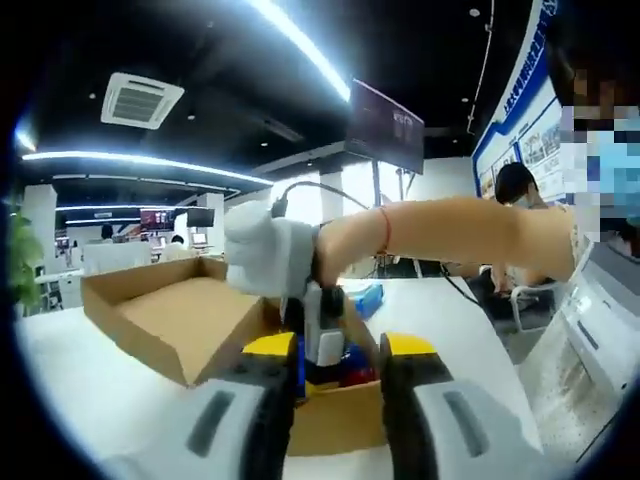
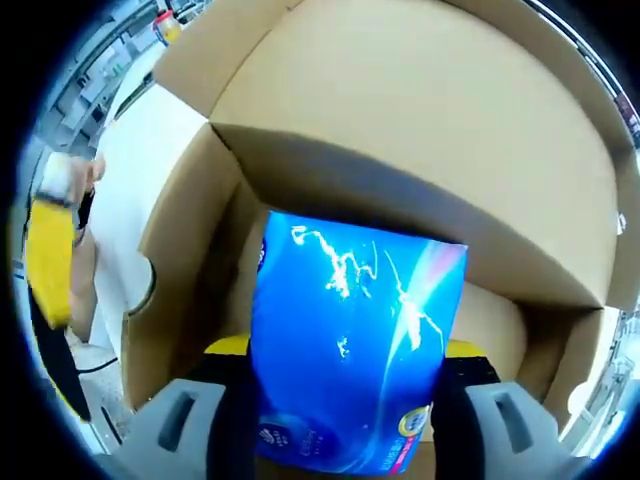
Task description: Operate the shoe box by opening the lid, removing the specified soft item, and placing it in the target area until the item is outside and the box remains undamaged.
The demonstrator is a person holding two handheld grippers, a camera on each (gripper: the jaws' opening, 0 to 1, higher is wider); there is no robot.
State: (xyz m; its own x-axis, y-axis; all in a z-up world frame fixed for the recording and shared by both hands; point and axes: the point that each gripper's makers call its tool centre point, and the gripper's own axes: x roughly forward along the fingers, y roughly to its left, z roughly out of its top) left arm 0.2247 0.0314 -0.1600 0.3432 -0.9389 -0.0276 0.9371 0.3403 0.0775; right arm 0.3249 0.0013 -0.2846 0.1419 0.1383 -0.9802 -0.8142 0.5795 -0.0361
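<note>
A white table (image 1: 90,380) in a lit office bears the open cardboard box (image 1: 170,315). The right gripper (image 2: 345,400) clamps a glossy blue soft pack (image 2: 350,345) over the box interior; its print is too blurred to read. The left gripper (image 1: 335,400) stands parted, empty, near the box.

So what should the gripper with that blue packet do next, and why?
Probably lift it straight up out of the box. The right gripper is shut on the blue packet, which sits low between the cardboard walls, and the lid is folded back, so the way looks clear.
</note>
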